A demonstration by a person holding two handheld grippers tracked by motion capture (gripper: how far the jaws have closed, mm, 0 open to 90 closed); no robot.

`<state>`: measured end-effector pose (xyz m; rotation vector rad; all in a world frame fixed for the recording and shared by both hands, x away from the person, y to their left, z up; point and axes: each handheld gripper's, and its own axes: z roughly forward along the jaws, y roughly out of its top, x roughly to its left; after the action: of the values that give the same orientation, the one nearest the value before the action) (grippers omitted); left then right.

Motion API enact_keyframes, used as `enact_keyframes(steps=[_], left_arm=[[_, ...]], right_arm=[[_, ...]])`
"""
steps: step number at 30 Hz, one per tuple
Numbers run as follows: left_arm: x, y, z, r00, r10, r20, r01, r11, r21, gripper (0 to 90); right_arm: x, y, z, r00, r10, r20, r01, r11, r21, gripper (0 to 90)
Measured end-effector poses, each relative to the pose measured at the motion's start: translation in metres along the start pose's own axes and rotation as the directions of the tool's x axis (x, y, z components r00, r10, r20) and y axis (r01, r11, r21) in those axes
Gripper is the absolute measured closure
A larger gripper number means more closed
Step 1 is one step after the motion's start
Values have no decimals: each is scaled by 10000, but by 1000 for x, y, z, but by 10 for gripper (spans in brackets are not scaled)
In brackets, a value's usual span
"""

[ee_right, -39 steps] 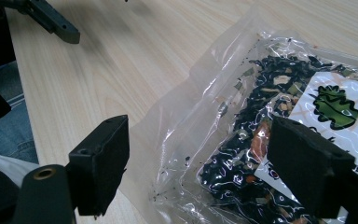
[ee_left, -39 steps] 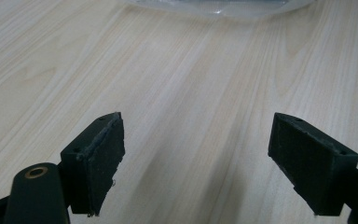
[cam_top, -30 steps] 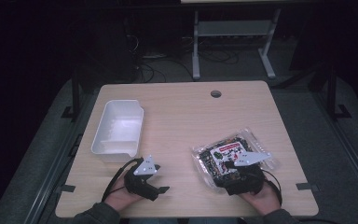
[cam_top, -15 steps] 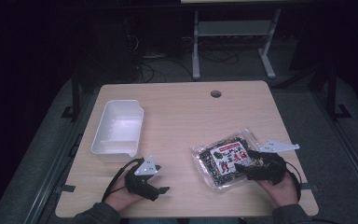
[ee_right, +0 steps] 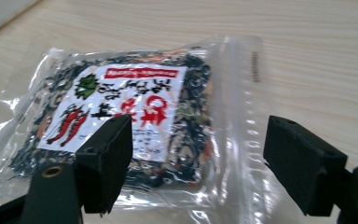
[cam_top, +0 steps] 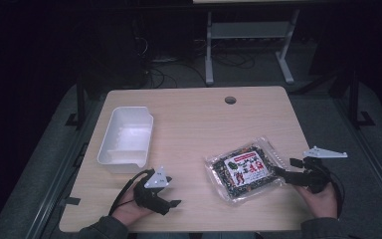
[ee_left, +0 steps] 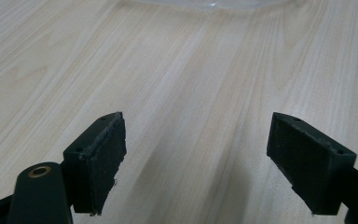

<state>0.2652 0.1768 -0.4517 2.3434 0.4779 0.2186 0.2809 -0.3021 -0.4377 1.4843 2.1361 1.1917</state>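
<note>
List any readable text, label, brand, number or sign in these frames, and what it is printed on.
No text can be read with certainty.
Clear packet: its white label carries a red banner of small print, too blurred to read.
Same label: large black and red characters beside a green leaf and red chillies, too blurred to quote.
White bin, table, left gripper, right gripper: no lettering visible.
</note>
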Motion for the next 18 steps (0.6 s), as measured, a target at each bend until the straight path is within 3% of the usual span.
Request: enact_keyframes(steps=[11,18], left_arm=[[0,0,0,10000,-7,-6,7,10000,-25,191],[0,0,0,10000,-2,2,2,10000,-25,191]], right_arm=[[-28,-16,-13,9912,1146,669,-1152,9933,57,310],[-40,-26,-15,9825,1780,556,-1795,9835,230,363]])
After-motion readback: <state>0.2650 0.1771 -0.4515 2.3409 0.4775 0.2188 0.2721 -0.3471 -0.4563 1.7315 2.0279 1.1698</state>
